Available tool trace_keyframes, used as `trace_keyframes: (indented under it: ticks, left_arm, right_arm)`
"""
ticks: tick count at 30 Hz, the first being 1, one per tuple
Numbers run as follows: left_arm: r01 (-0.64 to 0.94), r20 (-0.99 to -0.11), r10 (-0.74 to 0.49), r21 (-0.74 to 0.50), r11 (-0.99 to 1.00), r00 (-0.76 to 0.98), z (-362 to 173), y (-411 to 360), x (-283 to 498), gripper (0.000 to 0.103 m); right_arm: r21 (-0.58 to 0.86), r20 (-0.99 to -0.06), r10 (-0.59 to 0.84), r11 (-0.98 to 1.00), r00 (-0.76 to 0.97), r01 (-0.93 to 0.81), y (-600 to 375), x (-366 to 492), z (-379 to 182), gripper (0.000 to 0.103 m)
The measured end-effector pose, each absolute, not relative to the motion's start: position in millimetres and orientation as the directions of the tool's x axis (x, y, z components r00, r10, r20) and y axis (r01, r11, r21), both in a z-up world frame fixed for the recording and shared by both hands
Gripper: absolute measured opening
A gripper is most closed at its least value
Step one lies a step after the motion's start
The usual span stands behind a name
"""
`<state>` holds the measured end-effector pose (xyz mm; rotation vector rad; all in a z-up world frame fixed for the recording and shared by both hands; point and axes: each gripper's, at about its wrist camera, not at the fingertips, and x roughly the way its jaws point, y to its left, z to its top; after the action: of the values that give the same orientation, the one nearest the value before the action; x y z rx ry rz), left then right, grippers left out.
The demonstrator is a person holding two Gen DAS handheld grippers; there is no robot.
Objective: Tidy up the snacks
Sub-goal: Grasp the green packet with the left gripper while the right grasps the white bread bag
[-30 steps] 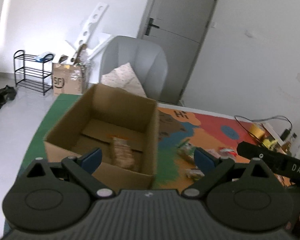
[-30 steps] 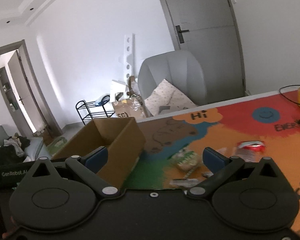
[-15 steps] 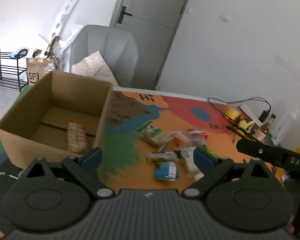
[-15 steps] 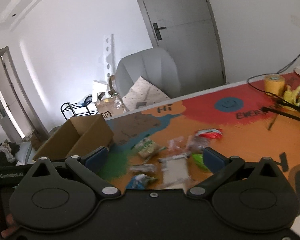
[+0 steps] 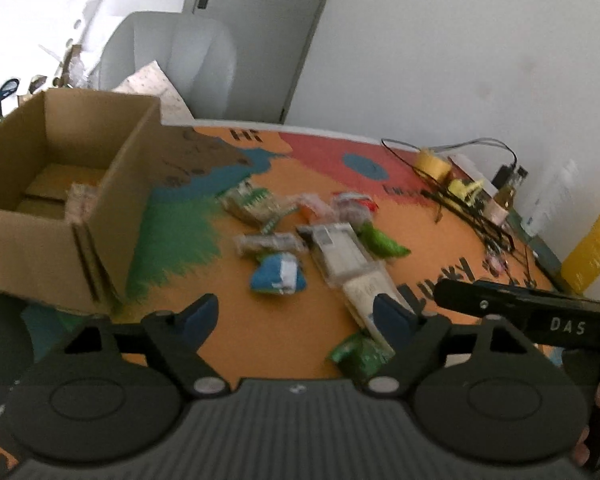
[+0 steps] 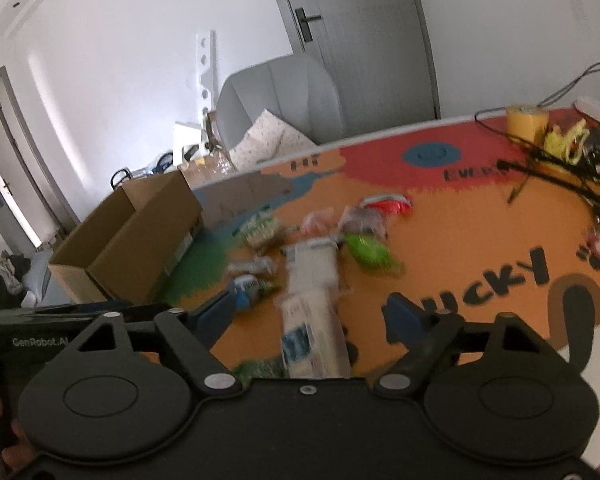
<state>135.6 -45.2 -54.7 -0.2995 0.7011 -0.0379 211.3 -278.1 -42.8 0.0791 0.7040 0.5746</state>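
Both my left gripper (image 5: 296,314) and right gripper (image 6: 306,312) hang spread and empty over the snacks (image 5: 320,236) heaped on the mat right of the box (image 5: 60,200), lining up a pick.

Right gripper body (image 5: 540,312), lower right of the left wrist view: "DAS" in white letters
Left gripper body (image 6: 40,342), lower left of the right wrist view: "GenRobot.AI" in pale letters
Table mat (image 6: 480,240), upper centre of the right wrist view: "HI" in black on an orange patch
Table mat, right of centre in the right wrist view: "UCKY" in large black letters, first letter hidden by a blue fingertip
Table mat, upper right in the right wrist view: "EVER", black on red, rest blurred
Snack packets (image 6: 312,304), centre: print too blurred to read
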Motion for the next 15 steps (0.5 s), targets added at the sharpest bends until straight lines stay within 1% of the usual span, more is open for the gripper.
trace_keyframes:
  ticks: [4, 9, 11, 14, 15]
  left_arm:
    - [-0.047, -0.645, -0.15, -0.278, 0.959, 0.75, -62.2, -54.1, 136.1, 0.076]
    - [-0.026, -0.664, -0.167, -0.271, 0.962, 0.729, -71.6, -64.4, 137.7, 0.069]
    - [-0.017, -0.672, -0.175, -0.269, 0.963, 0.719, -75.5, -67.8, 138.7, 0.067]
    - [-0.009, -0.682, -0.183, -0.268, 0.963, 0.708, -80.2, -71.3, 140.0, 0.066]
    - [-0.007, -0.684, -0.184, -0.267, 0.964, 0.706, -81.3, -72.7, 140.5, 0.066]
  right_arm:
    - [0.253, -0.612, 0.515, 0.846, 0.6, -0.469, -281.0, 207.7, -51.7, 0.073]
    - [0.25, -0.642, 0.508, 0.847, 0.575, -0.469, -280.9, 204.6, -63.1, 0.06]
    - [0.247, -0.653, 0.505, 0.847, 0.564, -0.471, -279.9, 203.4, -68.4, 0.057]
    - [0.248, -0.672, 0.504, 0.843, 0.543, -0.477, -277.5, 202.6, -76.1, 0.049]
    - [0.246, -0.678, 0.503, 0.842, 0.536, -0.479, -276.4, 202.2, -78.3, 0.045]
